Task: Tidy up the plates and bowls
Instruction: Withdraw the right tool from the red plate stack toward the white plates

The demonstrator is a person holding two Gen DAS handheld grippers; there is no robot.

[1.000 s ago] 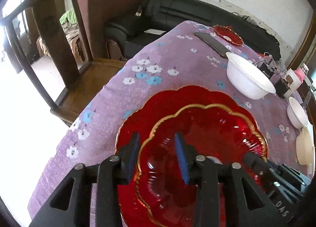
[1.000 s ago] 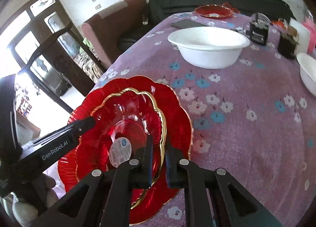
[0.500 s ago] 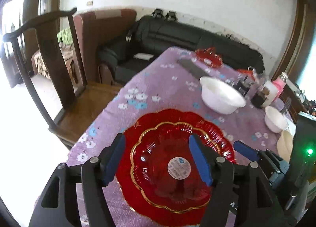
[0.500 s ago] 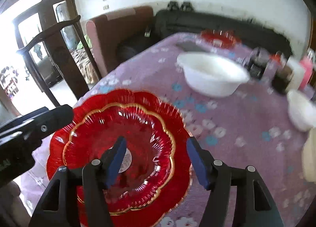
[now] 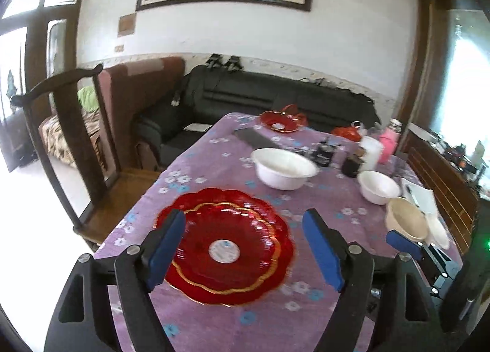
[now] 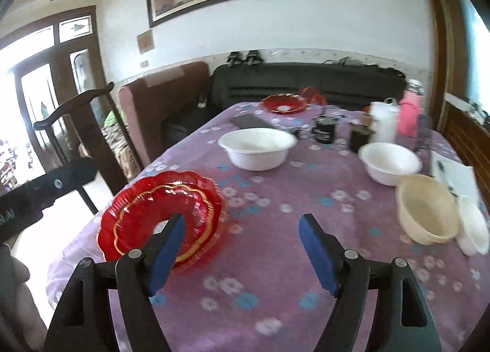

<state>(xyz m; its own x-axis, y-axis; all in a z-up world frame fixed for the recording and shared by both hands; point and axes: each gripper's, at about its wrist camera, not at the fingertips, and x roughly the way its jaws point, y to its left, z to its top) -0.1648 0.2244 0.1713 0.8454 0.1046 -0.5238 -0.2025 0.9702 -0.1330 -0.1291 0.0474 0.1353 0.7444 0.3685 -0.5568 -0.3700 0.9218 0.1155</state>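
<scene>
Directly ahead of the left gripper (image 5: 245, 249), between its two blue-padded fingers (image 5: 163, 249) and below them, lies a smaller scalloped red glass plate with a gold rim (image 5: 225, 249), nested in a larger scalloped red glass plate (image 5: 183, 202) on the purple flowered tablecloth (image 5: 214, 165). A round white sticker (image 5: 224, 251) sits at the smaller plate's centre. The left gripper's fingers stand spread wide, holding nothing and not touching the plates.

The right gripper (image 6: 242, 252) is likewise spread wide and empty; from it the red stack (image 6: 147, 202) lies ahead and to the left, partly behind its left finger pad (image 6: 167, 255), with bare cloth between the pads. In the left wrist view one blue pad of the right gripper (image 5: 404, 243) shows to the right of the stack.

Beyond the stack, farther ahead, sits a wide white plastic bowl (image 5: 283, 168). To its right is a smaller white bowl (image 5: 378, 186), and nearer on the right a cream plastic bowl (image 5: 407, 219) just beside a small white cup-like container (image 6: 473, 225). At the far end of the table rests a small red glass dish (image 5: 280, 121), with a dark flat slab (image 5: 254, 137) near it. Dark jars (image 6: 326, 128), a white bottle (image 6: 382, 121) and a pink bottle (image 6: 408, 113) cluster on the far right. A dark wooden chair (image 5: 76, 137) stands left of the table, and a black sofa (image 5: 275, 98) behind it.
</scene>
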